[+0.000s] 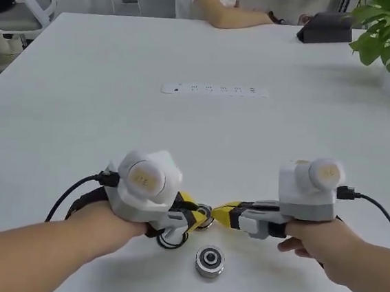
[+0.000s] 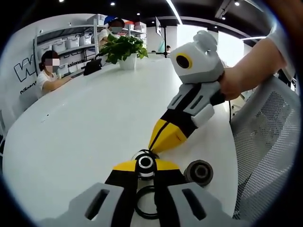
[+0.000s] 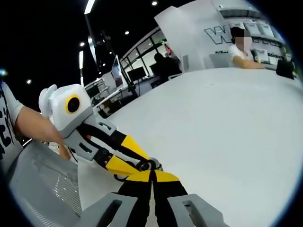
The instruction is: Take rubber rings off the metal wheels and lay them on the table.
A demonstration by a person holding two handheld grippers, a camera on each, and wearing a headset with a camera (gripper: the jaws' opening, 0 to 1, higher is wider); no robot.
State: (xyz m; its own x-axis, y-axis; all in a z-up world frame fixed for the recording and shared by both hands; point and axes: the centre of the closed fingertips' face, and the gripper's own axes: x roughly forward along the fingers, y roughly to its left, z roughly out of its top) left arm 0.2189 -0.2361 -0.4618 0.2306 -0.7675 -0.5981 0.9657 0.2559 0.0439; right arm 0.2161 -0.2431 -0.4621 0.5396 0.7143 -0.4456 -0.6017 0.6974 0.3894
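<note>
White surface (image 1: pixel 115 111) carries work. Our left gripper (image 2: pixel 145 166) clamps held wheel (image 2: pixel 145 161) just above it. Right gripper (image 3: pixel 151 174), jaws together, noses at wheel's rim; whether it pinches rubber we cannot tell. Spare wheel (image 1: pixel 209 260) and loose ring (image 2: pixel 147 206) lie beside. Risk: sideways pull twists held wheel free.

Overhead and two opposed close-ups, shared wheel (image 2: pixel 145 163)
</note>
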